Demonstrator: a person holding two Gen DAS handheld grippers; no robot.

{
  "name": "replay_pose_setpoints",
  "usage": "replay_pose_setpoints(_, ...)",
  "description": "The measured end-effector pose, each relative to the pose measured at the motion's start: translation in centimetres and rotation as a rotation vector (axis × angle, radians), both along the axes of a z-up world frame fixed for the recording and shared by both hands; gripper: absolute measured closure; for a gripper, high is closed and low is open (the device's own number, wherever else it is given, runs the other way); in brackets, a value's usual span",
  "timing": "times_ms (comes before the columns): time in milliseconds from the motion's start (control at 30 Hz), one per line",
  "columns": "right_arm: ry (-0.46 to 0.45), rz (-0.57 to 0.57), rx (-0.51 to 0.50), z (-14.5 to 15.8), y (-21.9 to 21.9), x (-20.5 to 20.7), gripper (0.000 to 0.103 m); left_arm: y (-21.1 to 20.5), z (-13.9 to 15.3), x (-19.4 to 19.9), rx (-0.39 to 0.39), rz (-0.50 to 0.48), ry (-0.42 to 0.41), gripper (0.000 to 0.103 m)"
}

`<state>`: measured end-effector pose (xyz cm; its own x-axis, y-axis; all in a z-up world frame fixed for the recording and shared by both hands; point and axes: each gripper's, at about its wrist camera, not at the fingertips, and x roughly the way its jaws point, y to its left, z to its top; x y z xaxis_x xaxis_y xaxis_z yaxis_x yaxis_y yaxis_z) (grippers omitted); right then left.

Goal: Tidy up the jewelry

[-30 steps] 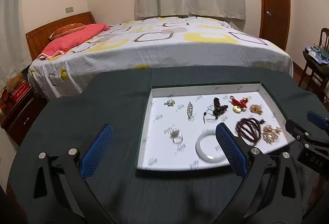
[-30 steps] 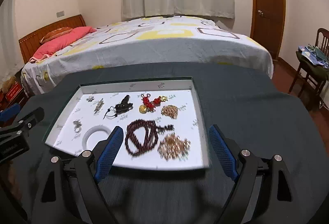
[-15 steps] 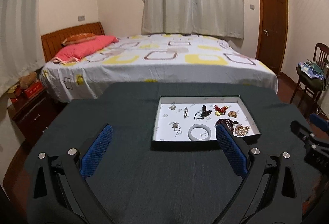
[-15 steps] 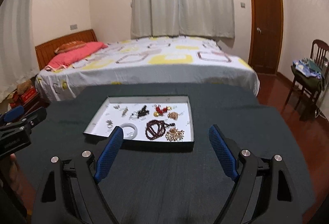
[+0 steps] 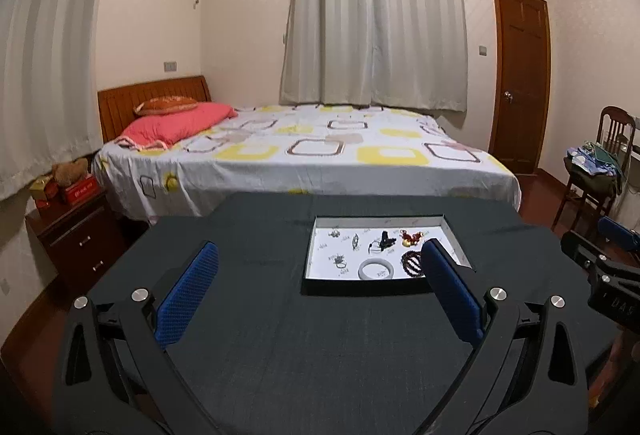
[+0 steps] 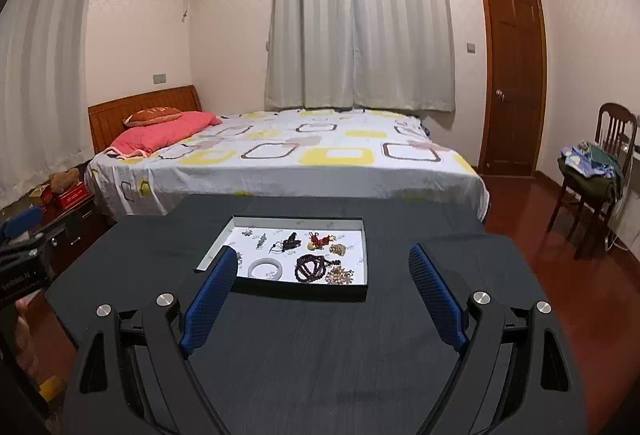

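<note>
A shallow white-lined tray [image 5: 320, 277] [image 6: 360, 235] lies on the dark table [image 5: 320, 355] [image 6: 320, 355]. In it lie a white bangle [image 5: 376, 269] [image 6: 265, 268], a dark red bead string [image 6: 312, 267] [image 5: 412, 261], a gold bead cluster [image 6: 339, 276], a red-and-gold charm [image 6: 318, 240], a black piece [image 6: 290, 242] and small silver pieces [image 5: 339, 260]. My left gripper [image 5: 320, 267] and right gripper [image 6: 320, 267] are both open and empty, held back from the tray above the table's near part.
A bed [image 6: 280, 155] stands behind the table. A bedside cabinet [image 5: 72, 235] is at the left. A chair with clothes [image 6: 592, 171] and a wooden door [image 6: 512, 75] are at the right.
Both grippers have drawn back and up from the tray, which now looks small and far. Both stayed open and empty.
</note>
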<state>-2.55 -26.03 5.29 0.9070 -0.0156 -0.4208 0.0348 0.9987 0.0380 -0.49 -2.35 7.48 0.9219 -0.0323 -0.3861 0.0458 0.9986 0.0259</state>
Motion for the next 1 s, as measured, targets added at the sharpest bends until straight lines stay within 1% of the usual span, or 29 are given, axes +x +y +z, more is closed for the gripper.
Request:
replay_pose_setpoints(100,-0.01,-0.003,-0.003,0.4,0.1,-0.8,0.019,0.1,0.5,-0.8,-0.004,0.005,-0.016,0.004)
replay_pose_setpoints(300,-0.028,-0.004,-0.005,0.8,0.3,-1.5,0.019,0.6,0.7,-1.2,-0.017,0.019,-0.013,0.004)
replay_pose_setpoints(1000,-0.038,-0.006,-0.004,0.7,0.6,-1.6,0.019,0.8,0.8,-1.5,-0.019,0.024,-0.008,0.004)
